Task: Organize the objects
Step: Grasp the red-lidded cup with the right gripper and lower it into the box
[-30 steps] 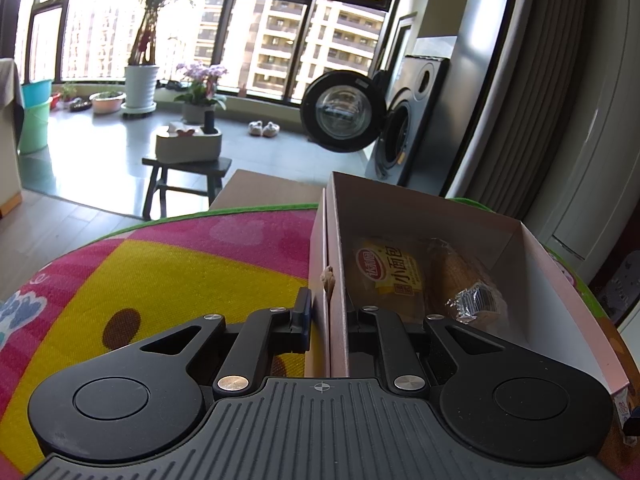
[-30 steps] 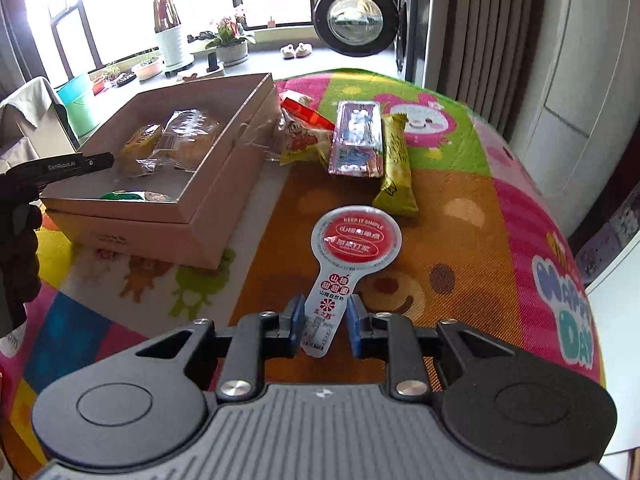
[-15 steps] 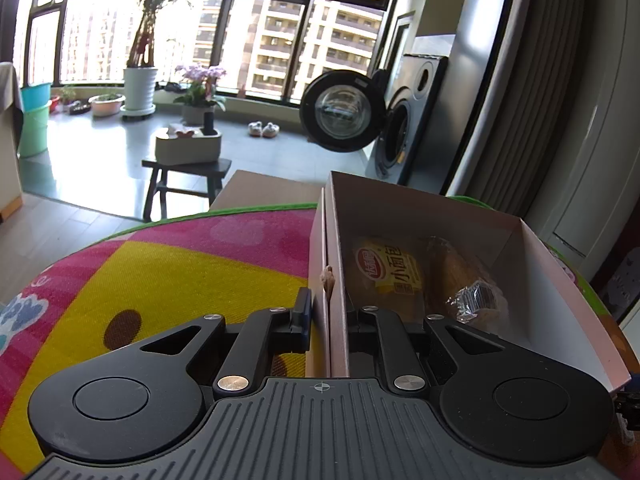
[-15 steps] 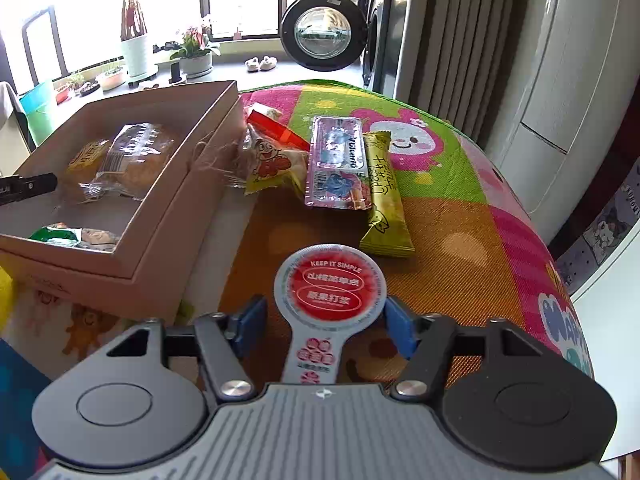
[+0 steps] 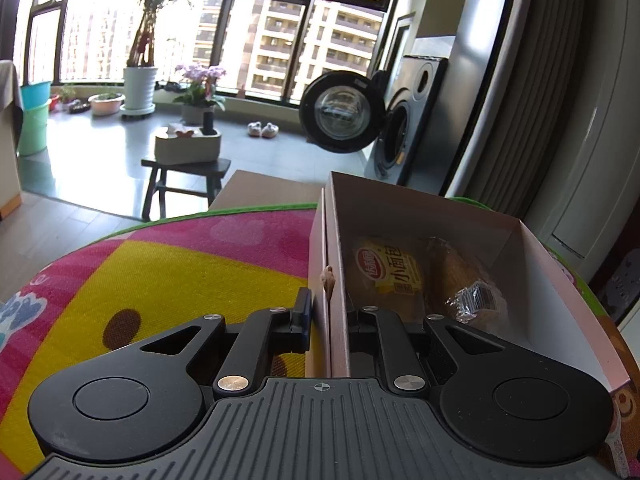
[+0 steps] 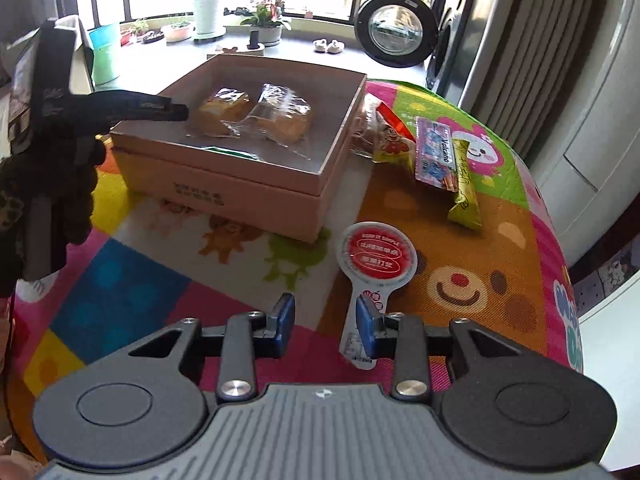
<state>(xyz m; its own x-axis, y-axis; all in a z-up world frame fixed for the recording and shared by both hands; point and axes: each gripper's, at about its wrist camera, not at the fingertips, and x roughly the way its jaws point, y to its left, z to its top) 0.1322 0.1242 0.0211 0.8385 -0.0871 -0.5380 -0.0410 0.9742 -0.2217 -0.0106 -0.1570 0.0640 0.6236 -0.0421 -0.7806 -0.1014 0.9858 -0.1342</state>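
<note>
L gripper (image 5: 327,316) clamped on box wall (image 5: 334,280); R gripper (image 6: 325,318) wide, empty.

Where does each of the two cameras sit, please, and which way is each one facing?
Left wrist view: sits on the left claw, facing the windows along the pink box, whose near wall its fingers clamp.
Right wrist view: sits on the right claw, open above the play mat, facing the box and the red-lidded cup; the gloved hand holding the left claw shows at the left.
Shared: the box, the wrapped breads in it, the washing machine door.
</note>
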